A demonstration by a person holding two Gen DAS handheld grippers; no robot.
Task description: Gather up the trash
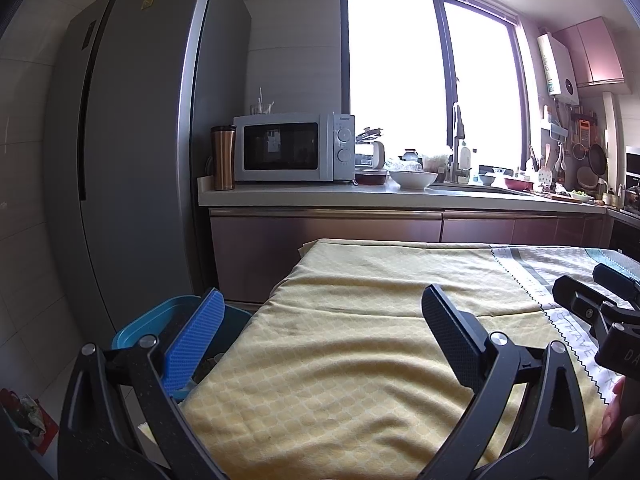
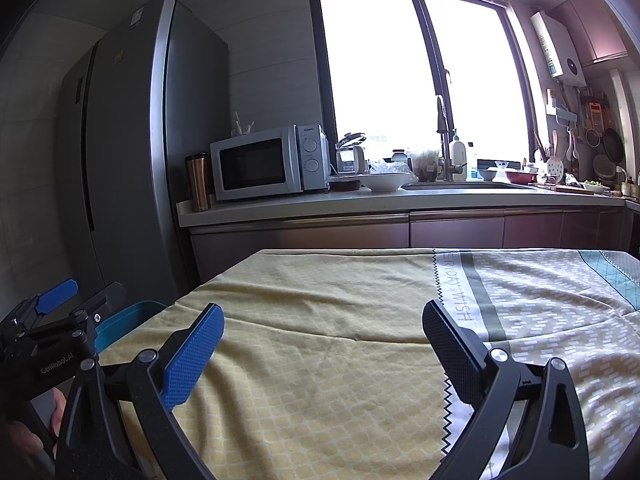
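You stand in a home kitchen: fridge [image 1: 132, 152], microwave [image 1: 294, 147], sink faucet [image 2: 443, 140], hanging utensils [image 2: 560, 156] along the counter [image 2: 400, 198].

Yellow lattice-patterned tablecloth [image 2: 304, 360]; right of it, grey-and-white dashed cloth [image 2: 552, 320] with zigzag edge. Left of it, teal bin [image 1: 160, 320]. Beyond it, white microwave [image 1: 294, 147], copper tumbler [image 1: 223, 158], grey fridge [image 1: 132, 140].

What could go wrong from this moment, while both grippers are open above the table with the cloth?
1. The yellow tablecloth lies in wrinkles, so a finger of the left gripper or right gripper might snag and drag it.
2. No trash shows on the cloth, so a hasty grasp may catch only fabric.
3. The blue bin sits low beside the table edge, partly hidden; a drop could miss it.
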